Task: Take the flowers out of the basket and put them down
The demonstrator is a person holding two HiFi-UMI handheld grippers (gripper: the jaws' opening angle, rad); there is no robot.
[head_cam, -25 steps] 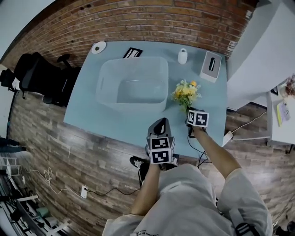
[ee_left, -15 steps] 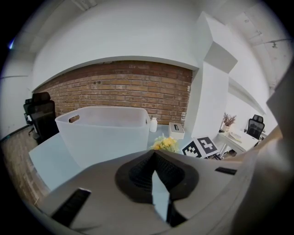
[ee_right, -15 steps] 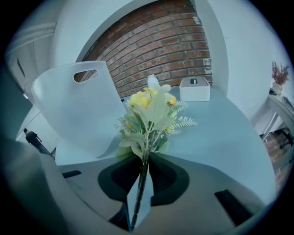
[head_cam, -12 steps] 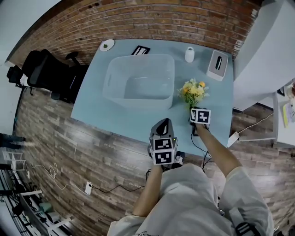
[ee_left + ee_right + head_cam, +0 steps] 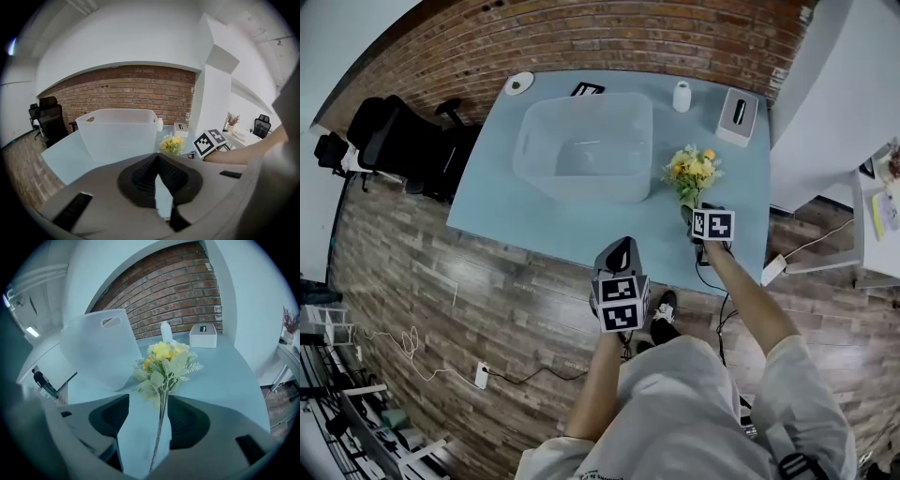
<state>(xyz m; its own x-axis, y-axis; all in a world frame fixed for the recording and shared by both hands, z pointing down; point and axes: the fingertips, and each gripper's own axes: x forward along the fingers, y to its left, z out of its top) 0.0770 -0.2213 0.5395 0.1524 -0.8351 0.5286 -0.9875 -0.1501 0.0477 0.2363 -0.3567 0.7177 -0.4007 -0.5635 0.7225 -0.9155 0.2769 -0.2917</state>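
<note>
A small bunch of yellow flowers (image 5: 692, 171) with pale green leaves lies on the light blue table (image 5: 534, 220), just right of the clear plastic basket (image 5: 586, 145). Its thin stem (image 5: 159, 427) runs back between the jaws of my right gripper (image 5: 697, 210). Those jaws are opening, and the stem sits in the gap close to the right-hand pad (image 5: 187, 420), with no pad pressing on it. My left gripper (image 5: 621, 247) hangs off the table's near edge with its fingertips together and nothing held. The basket (image 5: 117, 133) looks empty.
A white tissue box (image 5: 737, 112), a white bottle (image 5: 682, 96), a dark card (image 5: 588, 89) and a round white dish (image 5: 519, 83) sit along the table's far edge by the brick wall. A black office chair (image 5: 394, 141) stands to the left.
The flowers and my right gripper have come slightly nearer the table's front edge. The left gripper has hardly moved. The head view has shifted a little.
</note>
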